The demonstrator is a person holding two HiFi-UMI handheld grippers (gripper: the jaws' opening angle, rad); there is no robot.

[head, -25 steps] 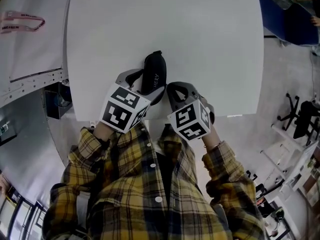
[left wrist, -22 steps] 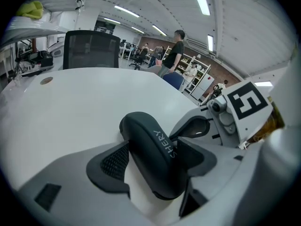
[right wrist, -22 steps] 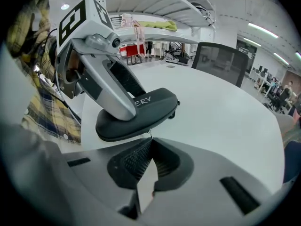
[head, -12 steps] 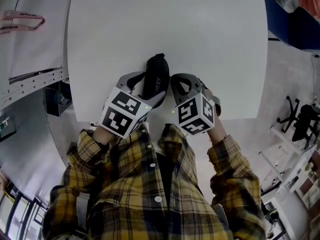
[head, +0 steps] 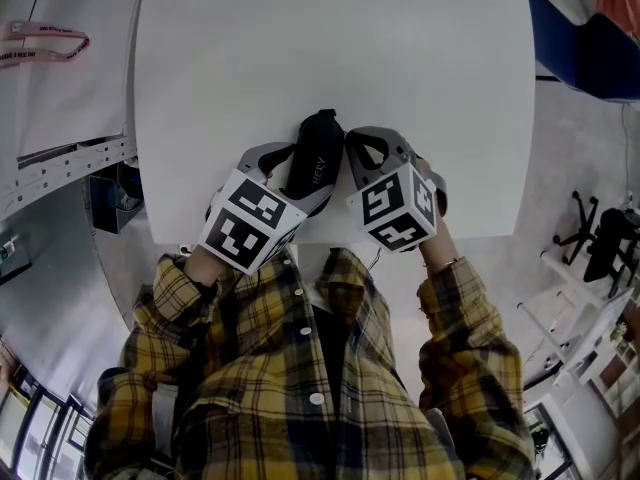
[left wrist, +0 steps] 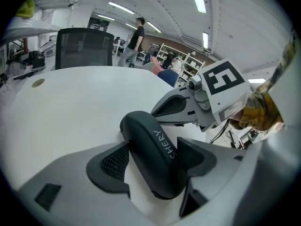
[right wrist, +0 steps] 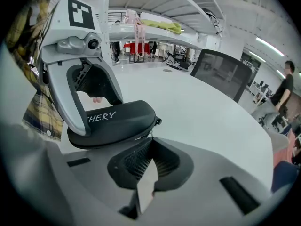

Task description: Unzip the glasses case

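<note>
Two grippers share the work on one black, oval, hard-shell glasses case, which lies near the front edge of the white table, just before the person in the yellow checked shirt. The left gripper has its jaws closed on the near part of the case, one ribbed pad on each long side. I judge this hold is there to keep the case from sliding when the zipper is pulled.

The right gripper stands at the far end of the case, beside the left one. Its jaws are narrow, and their tips meet just where the small metal zipper pull hangs from the seam. It seems to pinch this pull, though the pull is too small to be fully sure. The seam looks closed, so the unzipping is not yet done.
</note>
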